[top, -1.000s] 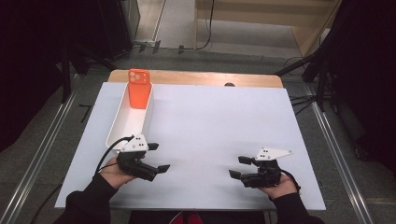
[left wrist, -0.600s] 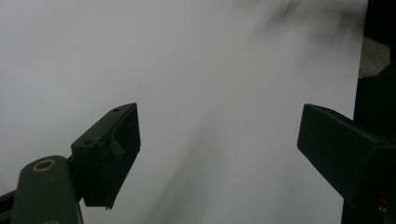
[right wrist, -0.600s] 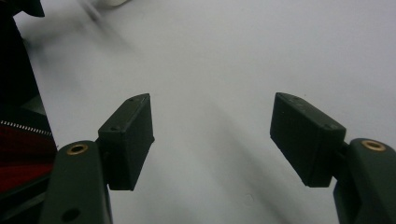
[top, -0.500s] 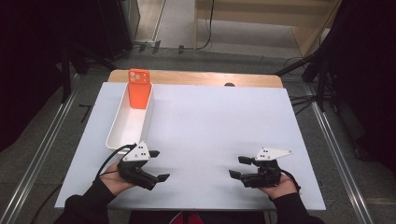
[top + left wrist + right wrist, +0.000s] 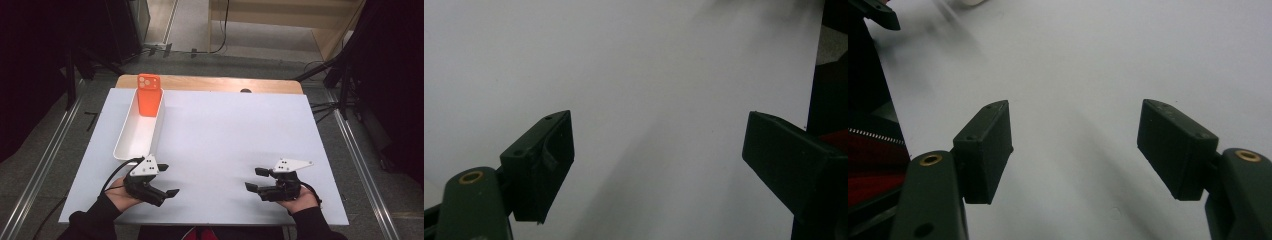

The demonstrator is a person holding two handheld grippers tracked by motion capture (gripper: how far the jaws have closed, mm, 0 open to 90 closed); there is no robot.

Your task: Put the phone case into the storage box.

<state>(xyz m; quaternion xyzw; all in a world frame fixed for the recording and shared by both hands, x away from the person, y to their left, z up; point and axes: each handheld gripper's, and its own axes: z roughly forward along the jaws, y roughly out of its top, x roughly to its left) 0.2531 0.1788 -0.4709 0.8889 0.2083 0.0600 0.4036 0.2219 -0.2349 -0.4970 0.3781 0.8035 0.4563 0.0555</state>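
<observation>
A long white tray (image 5: 131, 145) lies along the left side of the white table (image 5: 235, 130). An orange phone case (image 5: 149, 95) leans upright in the tray's far end. My left gripper (image 5: 169, 180) rests near the front edge, just in front of the tray's near end, open with nothing in it. My right gripper (image 5: 252, 179) sits at the front right, also open and holding nothing, pointing left toward the other. In the left gripper view the left gripper (image 5: 656, 130) has wide-apart jaws over bare table. The right gripper (image 5: 1073, 115) likewise spans bare white surface.
A wooden strip (image 5: 210, 84) runs along the table's far edge, with a small dark spot (image 5: 245, 91) on it. Metal rails (image 5: 45, 160) flank the table on the floor. The right gripper view shows the tray's rim (image 5: 968, 2) at the top.
My left gripper has drawn back toward the front edge, away from the tray's near end, still open. The right gripper has stayed put.
</observation>
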